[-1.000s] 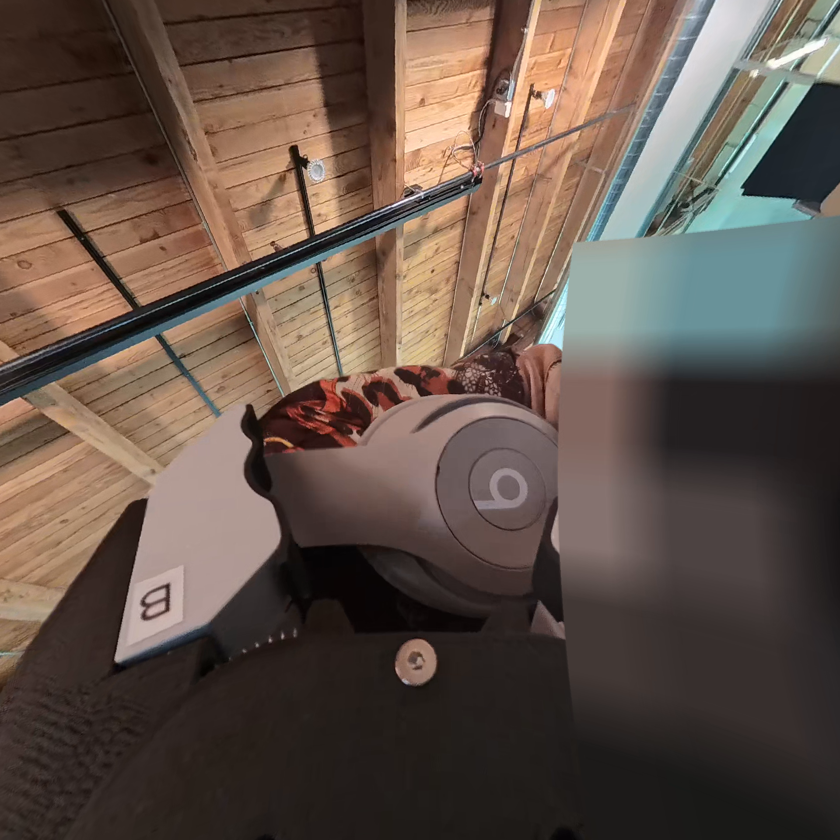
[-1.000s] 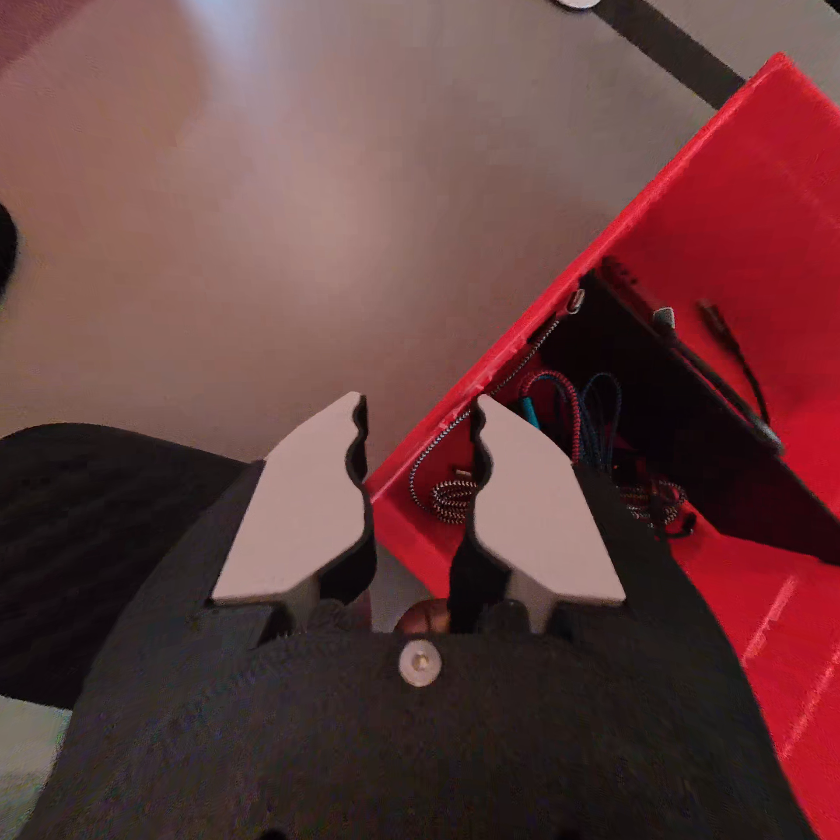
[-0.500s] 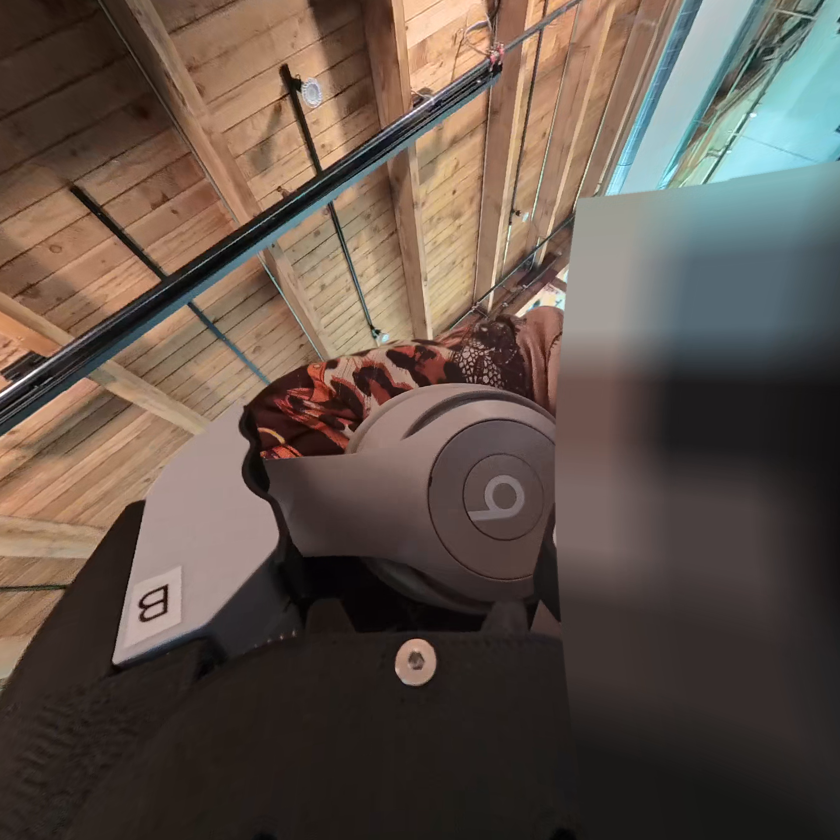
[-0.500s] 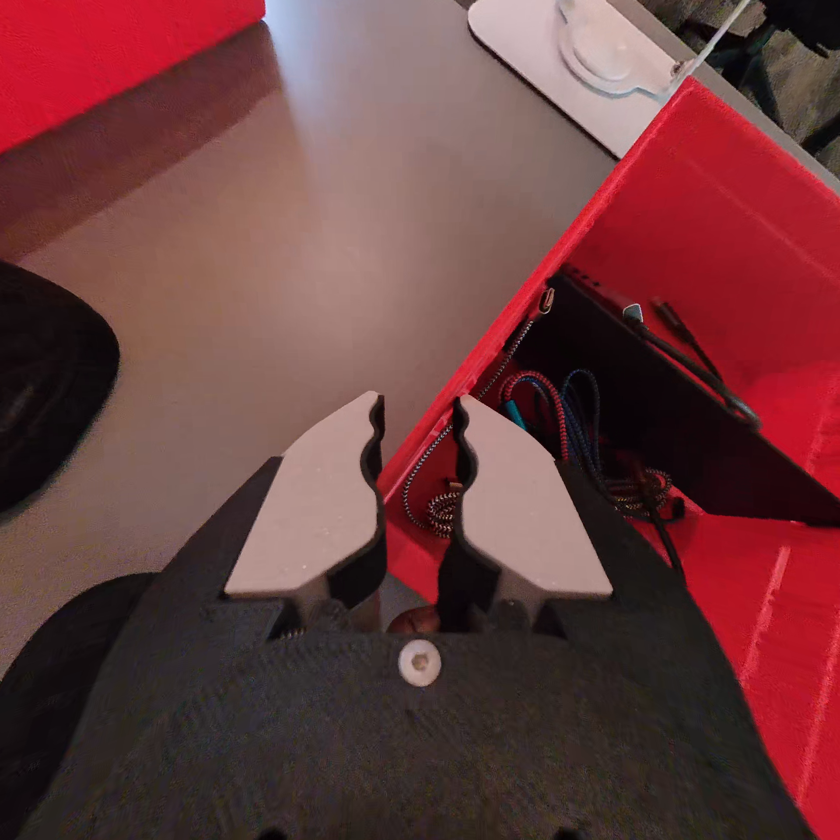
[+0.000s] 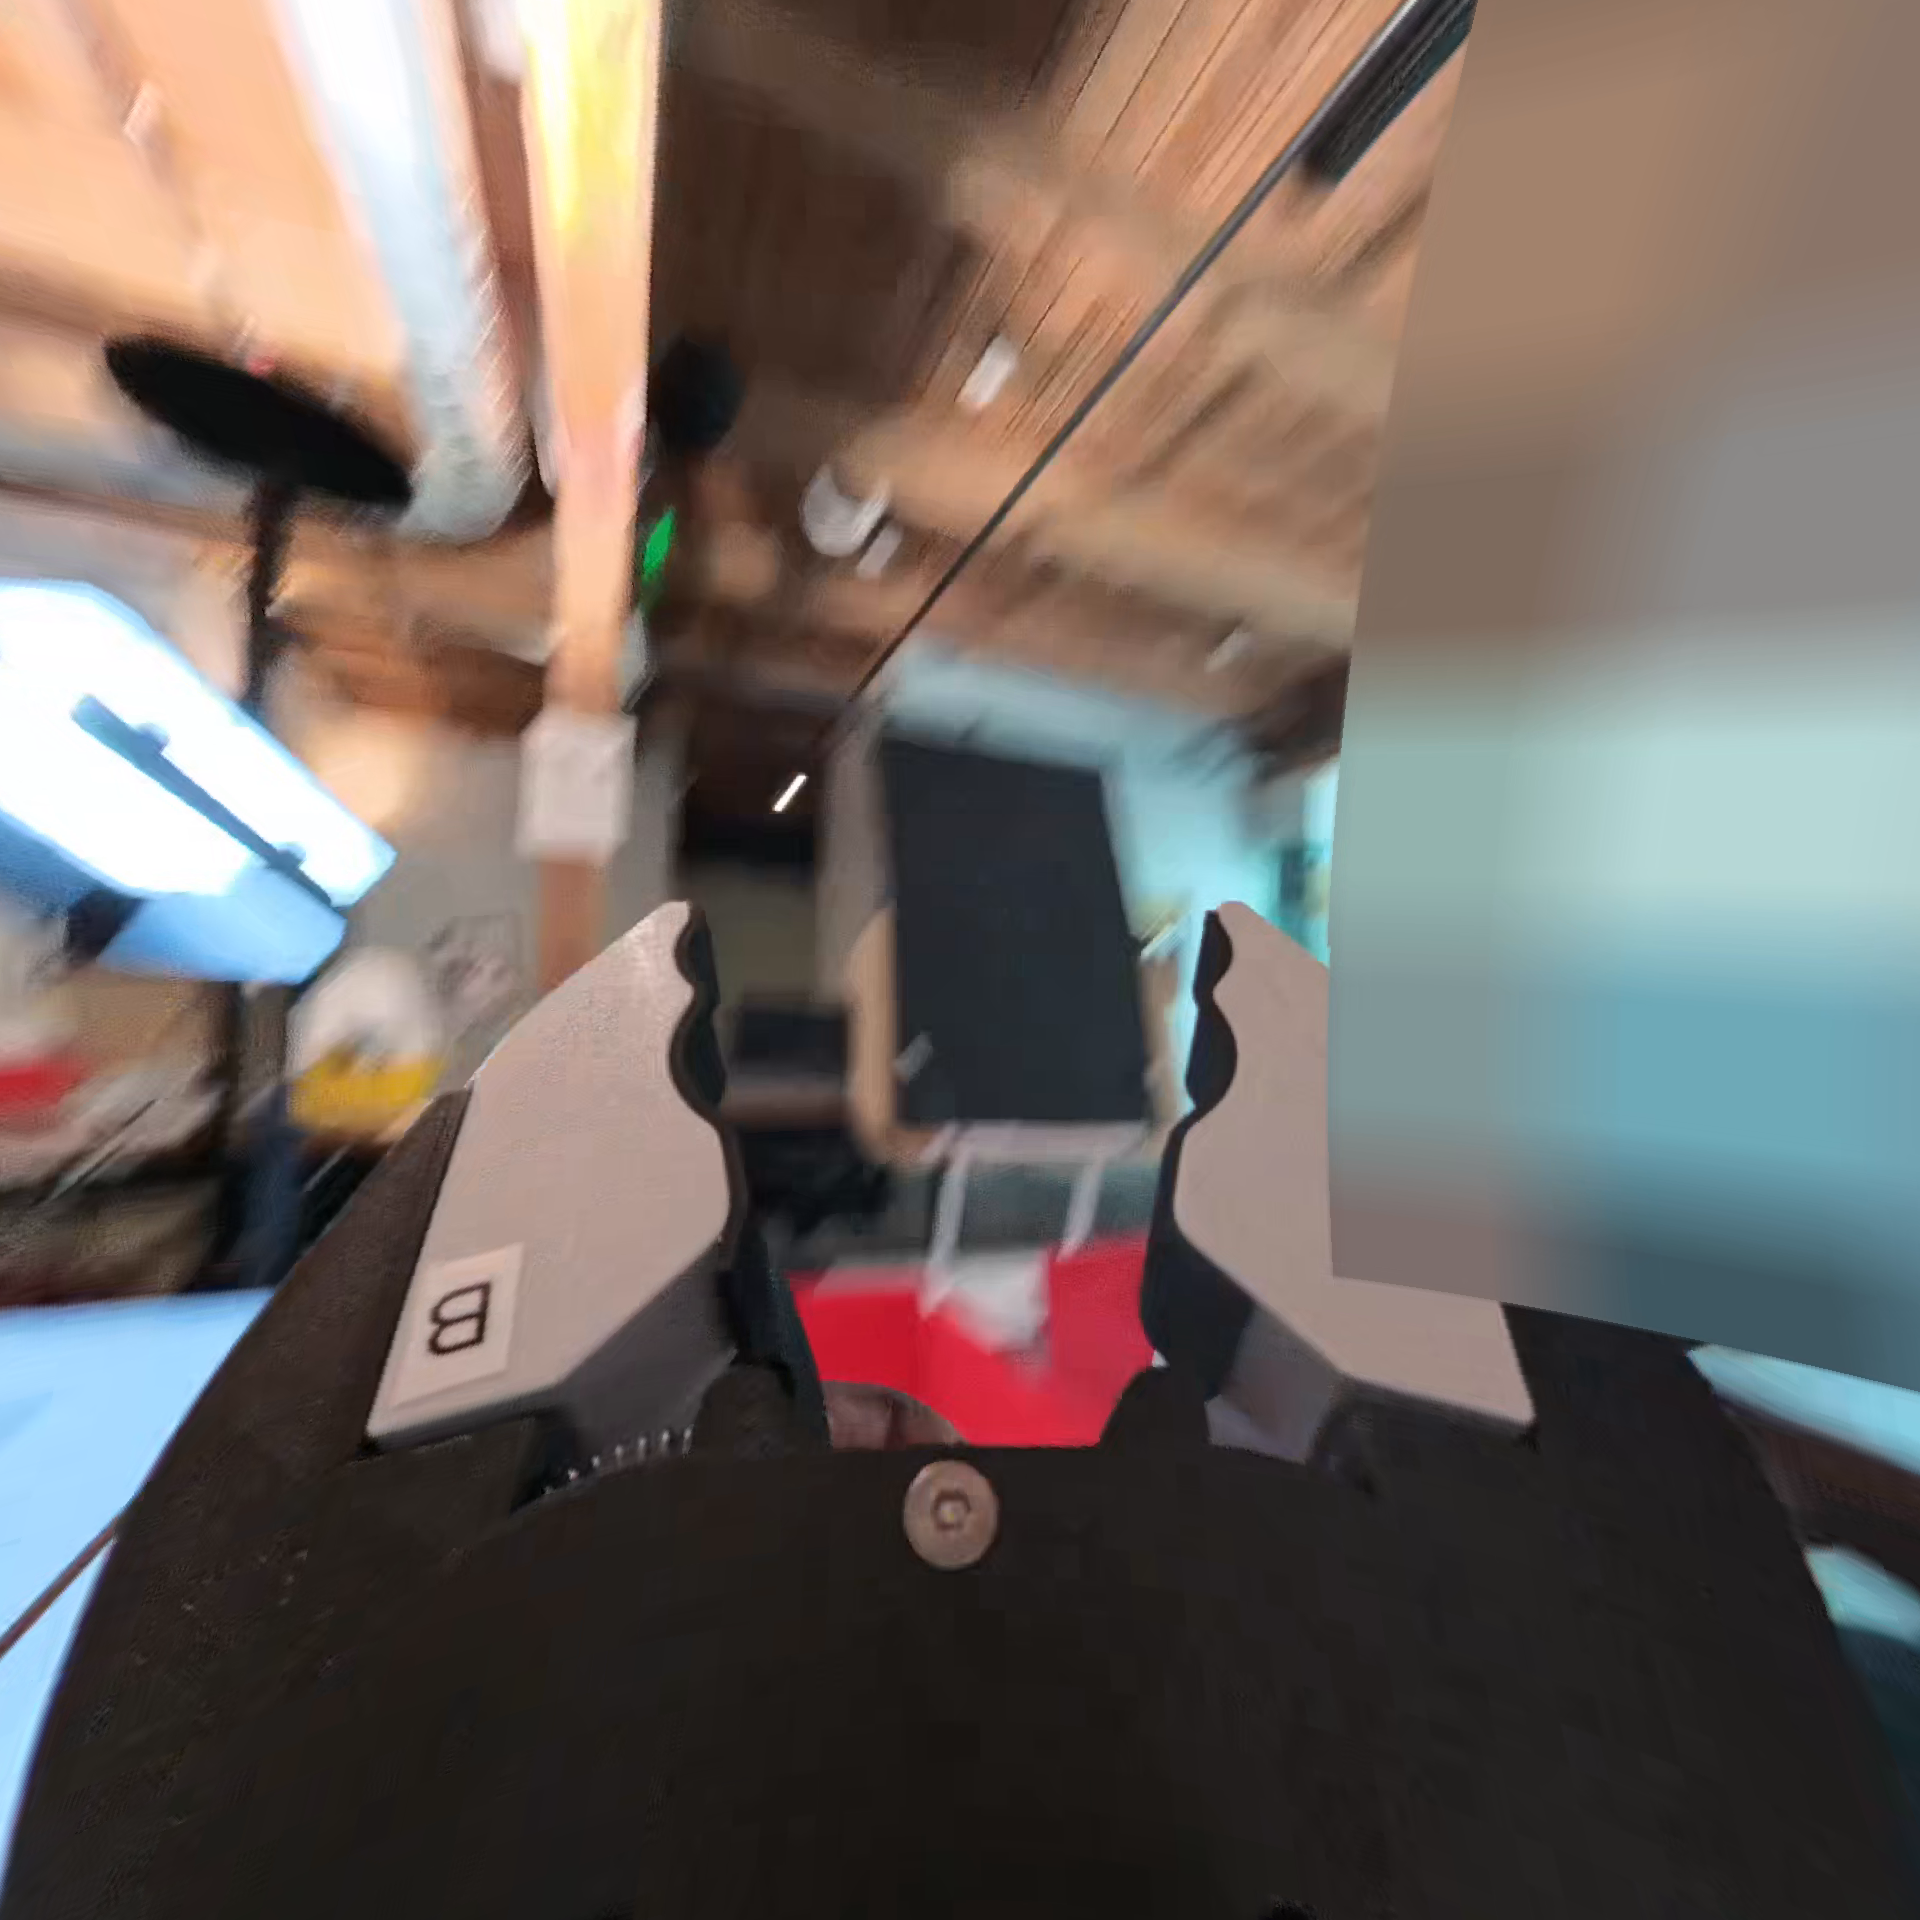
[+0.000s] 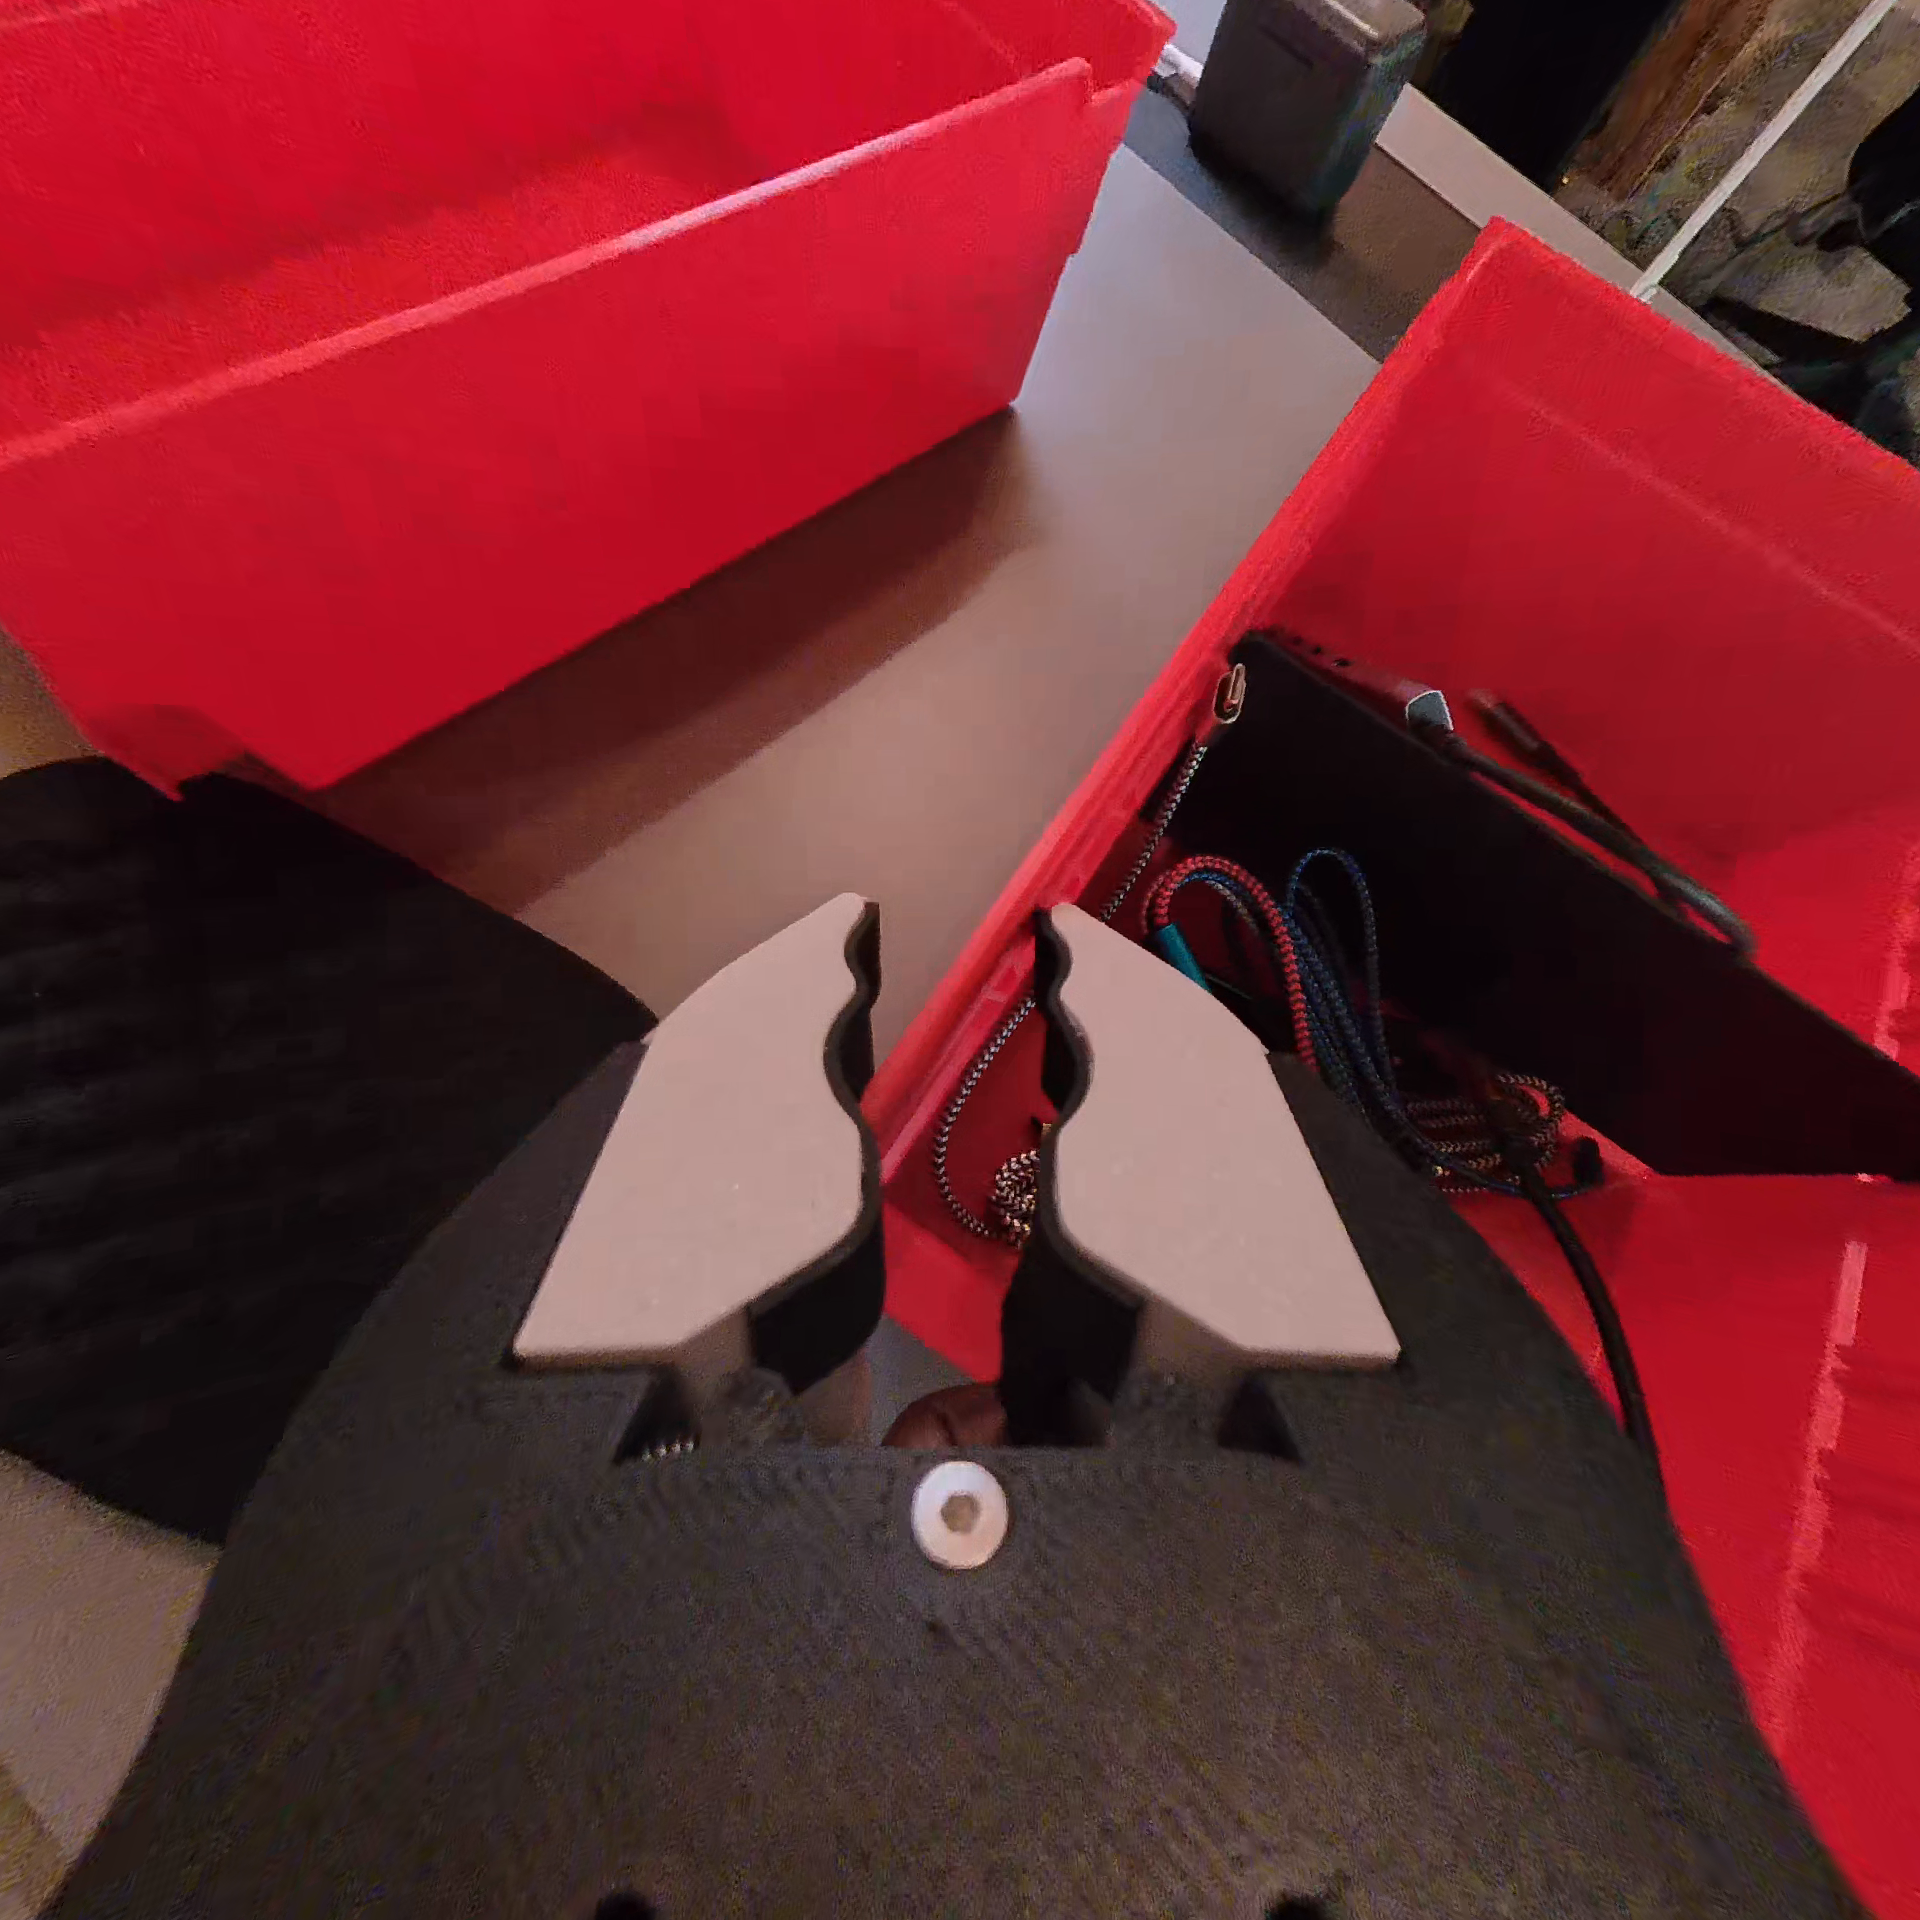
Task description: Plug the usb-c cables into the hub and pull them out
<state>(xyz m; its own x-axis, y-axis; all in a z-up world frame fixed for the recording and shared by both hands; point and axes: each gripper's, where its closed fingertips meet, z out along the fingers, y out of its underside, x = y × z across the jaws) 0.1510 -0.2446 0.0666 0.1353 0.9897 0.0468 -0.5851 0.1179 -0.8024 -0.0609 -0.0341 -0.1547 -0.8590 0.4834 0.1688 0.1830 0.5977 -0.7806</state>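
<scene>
- Left claw (image 5: 951, 930): grey fingers with wavy black pads stand wide apart, nothing between them. View heavily motion-blurred; it looks out across the room, with a patch of red bin (image 5: 935, 1351) low between the fingers.
- Right claw (image 6: 956, 925): fingers a narrow gap apart, gripping nothing. It hangs over the near rim of the right-hand red plastic bin (image 6: 1662, 499), left finger above the brown surface (image 6: 831, 707), right finger above the bin's inside.
- Flat black rectangular hub (image 6: 1507, 935) leans tilted inside that bin, one edge up against the bin's left wall.
- Red-and-blue braided cable (image 6: 1226, 914) and dark blue braided cable (image 6: 1340, 997) lie looped and tangled on the bin floor beside the hub's lower edge, just past the right finger.
- Black-and-white braided cable (image 6: 966, 1101) runs up along the bin's left wall; its metal USB-C plug (image 6: 1231, 696) sits at the hub's upper corner. Whether plugged in, cannot tell.
- Black cable with grey plug (image 6: 1434, 712) lies along the hub's top edge.
- Second, larger red plastic bin (image 6: 520, 416) stands on the surface to the left, apart from the first.
- Black rounded object (image 6: 208, 1091) at left edge, unidentifiable.
</scene>
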